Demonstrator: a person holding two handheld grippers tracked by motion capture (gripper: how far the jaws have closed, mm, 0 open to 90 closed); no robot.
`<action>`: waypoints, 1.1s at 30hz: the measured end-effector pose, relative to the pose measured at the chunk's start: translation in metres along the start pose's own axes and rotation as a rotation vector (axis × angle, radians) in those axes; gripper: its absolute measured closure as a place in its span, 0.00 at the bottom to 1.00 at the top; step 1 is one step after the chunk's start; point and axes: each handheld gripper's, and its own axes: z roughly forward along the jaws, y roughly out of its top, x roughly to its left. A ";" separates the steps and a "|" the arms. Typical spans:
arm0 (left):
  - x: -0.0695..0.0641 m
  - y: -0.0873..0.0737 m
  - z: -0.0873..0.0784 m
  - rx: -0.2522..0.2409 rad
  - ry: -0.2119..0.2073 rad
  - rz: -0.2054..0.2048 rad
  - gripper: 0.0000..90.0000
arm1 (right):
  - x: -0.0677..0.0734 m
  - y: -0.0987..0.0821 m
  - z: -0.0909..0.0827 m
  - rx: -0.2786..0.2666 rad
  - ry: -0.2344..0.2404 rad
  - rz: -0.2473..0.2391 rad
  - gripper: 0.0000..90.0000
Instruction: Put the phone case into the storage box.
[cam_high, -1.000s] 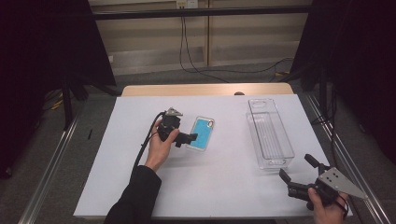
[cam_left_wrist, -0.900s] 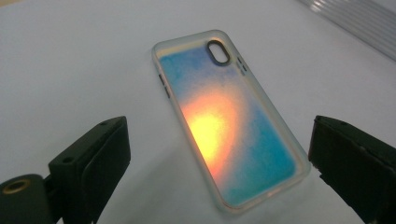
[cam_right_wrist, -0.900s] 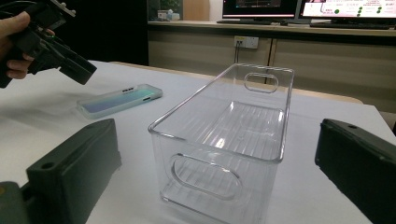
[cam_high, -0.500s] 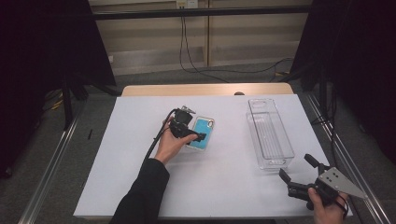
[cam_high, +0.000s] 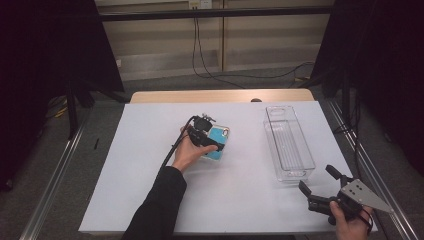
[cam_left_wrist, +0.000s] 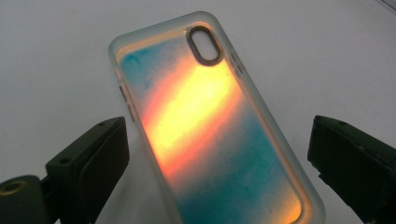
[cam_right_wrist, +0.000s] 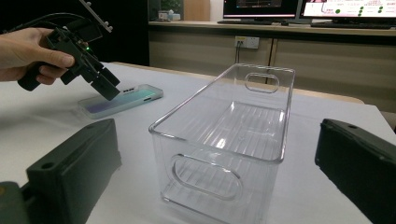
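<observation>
A teal and orange phone case with a translucent rim lies flat on the white table near its middle. My left gripper hovers just over it, open, its jaws wide on either side of the case and not touching it. A clear plastic bin stands empty to the right. My right gripper sits open near the table's front right corner, pointing at the bin's near end.
The white table sheet ends at a wooden strip along the far edge. Metal rails run along both sides. A cable trails from the left gripper along the forearm.
My left gripper has moved right and down from beside the case to directly over it. The right gripper has stayed put.
</observation>
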 end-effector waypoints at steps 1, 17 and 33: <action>-0.001 0.001 0.001 0.012 0.009 0.016 0.06 | 0.000 0.000 0.000 0.001 0.000 0.000 0.00; -0.005 0.004 0.019 0.060 0.085 -0.006 0.05 | 0.000 0.000 0.000 0.002 0.004 0.000 0.00; -0.009 0.002 0.023 0.064 0.119 0.019 0.05 | 0.001 0.000 0.000 0.000 0.005 -0.003 0.00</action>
